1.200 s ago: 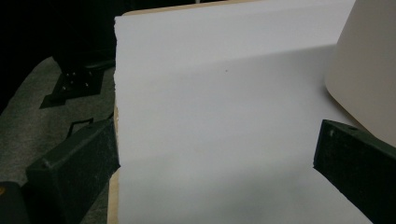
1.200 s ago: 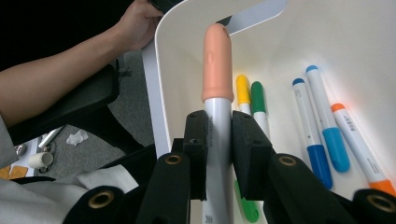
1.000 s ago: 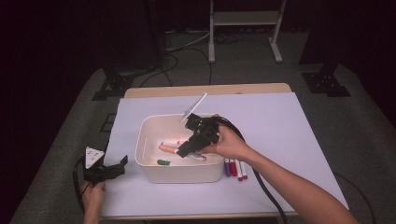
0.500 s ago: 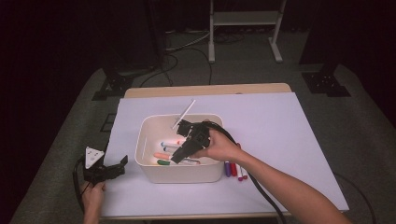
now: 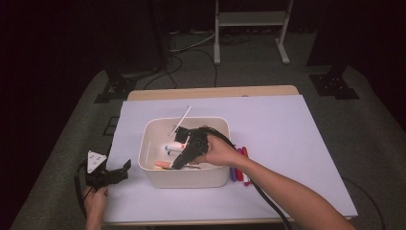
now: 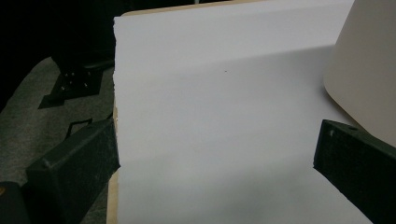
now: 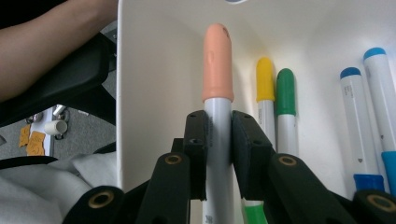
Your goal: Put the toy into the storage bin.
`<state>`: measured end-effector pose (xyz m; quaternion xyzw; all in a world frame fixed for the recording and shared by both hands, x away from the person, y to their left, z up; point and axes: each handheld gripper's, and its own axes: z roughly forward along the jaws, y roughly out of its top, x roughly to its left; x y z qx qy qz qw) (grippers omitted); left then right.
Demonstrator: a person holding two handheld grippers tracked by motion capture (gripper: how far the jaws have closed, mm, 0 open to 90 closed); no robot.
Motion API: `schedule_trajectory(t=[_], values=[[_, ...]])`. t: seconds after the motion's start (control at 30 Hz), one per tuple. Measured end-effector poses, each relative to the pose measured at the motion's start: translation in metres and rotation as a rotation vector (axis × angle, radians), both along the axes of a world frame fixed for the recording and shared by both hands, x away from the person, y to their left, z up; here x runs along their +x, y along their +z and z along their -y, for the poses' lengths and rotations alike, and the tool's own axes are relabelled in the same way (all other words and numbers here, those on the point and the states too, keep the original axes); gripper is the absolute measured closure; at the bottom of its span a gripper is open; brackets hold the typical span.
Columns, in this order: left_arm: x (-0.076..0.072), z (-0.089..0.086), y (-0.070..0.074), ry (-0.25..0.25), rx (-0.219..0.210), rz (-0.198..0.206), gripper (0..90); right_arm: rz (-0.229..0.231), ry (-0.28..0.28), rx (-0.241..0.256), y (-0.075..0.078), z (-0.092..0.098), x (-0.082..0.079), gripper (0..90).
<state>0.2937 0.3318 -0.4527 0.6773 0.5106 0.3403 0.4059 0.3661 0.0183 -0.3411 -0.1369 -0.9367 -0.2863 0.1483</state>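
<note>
My right gripper (image 5: 176,164) reaches down into a white bin (image 5: 210,178) in the middle of the table. Its jaws are shut on a white marker with a peach cap (image 7: 217,65), seen close up in the right gripper view (image 7: 218,122). The cap (image 5: 162,165) points at the bin's front left corner, next to the wall. On the bin floor lie a yellow-capped marker (image 7: 265,79), a green-capped one (image 7: 285,91) and two blue-capped ones (image 7: 355,116). My left gripper (image 5: 125,167) rests open at the table's front left, with nothing between its jaws (image 6: 217,154).
A few markers (image 5: 239,165), purple and red, lie on the white table just right of the bin. A thin white stick (image 5: 181,120) slants over the bin's back rim. The bin's wall (image 6: 369,70) stands right of my left gripper. The table's left edge (image 6: 115,116) is close by.
My right gripper has moved left and lower inside the bin with the peach-capped marker in it. The white stick shifted left too. The left gripper has stayed put.
</note>
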Motion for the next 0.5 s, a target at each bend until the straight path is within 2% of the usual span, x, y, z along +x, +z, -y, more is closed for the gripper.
schedule_trajectory(t=[0.23,0.5], values=[[0.0,0.0001,0.0,-0.001,-0.002,0.001,0.0,-0.005,0.015,-0.016,-0.0045,-0.0051,-0.0003,74.8],[0.0,0.0001,0.0,-0.001,-0.001,-0.001,0.0,0.017,-0.01,-0.021,0.0001,0.0006,0.0003,66.2]])
